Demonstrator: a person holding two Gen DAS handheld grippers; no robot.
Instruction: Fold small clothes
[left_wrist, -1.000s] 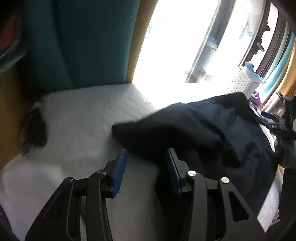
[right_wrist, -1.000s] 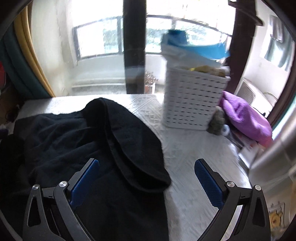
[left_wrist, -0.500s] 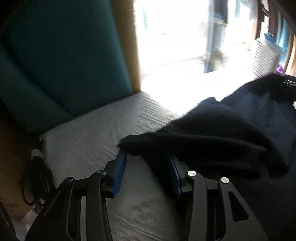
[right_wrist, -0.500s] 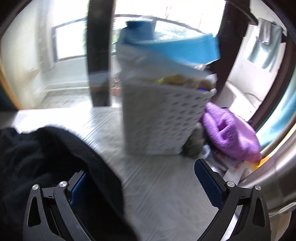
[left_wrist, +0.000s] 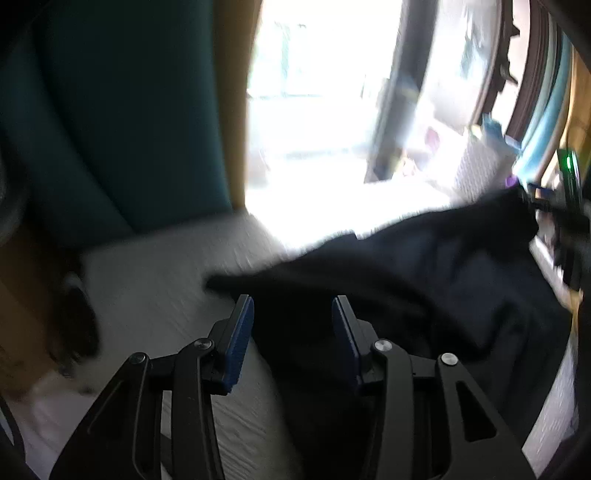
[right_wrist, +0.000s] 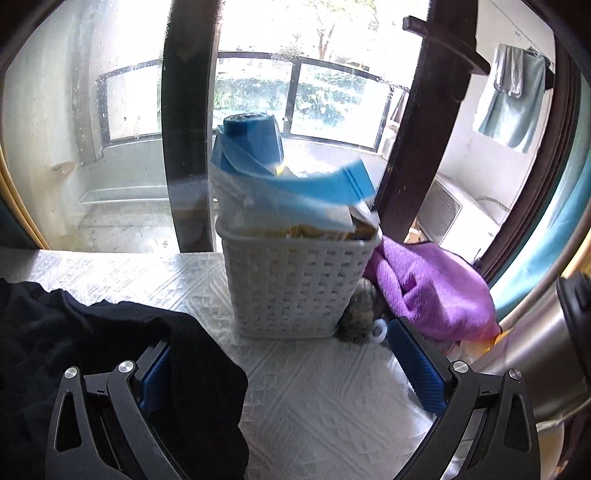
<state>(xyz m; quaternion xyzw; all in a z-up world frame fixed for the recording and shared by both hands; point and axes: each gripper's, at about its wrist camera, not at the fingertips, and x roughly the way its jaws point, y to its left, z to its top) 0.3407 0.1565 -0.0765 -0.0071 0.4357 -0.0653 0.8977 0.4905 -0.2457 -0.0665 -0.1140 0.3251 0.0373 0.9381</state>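
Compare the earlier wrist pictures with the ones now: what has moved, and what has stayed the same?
The right gripper has swung right, from over the black garment toward the white basket; cloth now drapes its left finger. The left gripper's view shifted only a little. Neither took hold or let go: the right stays wide open, the left half open at the garment's edge.

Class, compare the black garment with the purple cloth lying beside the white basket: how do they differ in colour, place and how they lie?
The black garment is dark and spread wide across the white bedcover; the purple cloth is bright and bunched in a heap. The garment lies left of the white basket with a fold inside the right gripper; the cloth lies right of the basket, clear of the gripper. Both are soft fabric.
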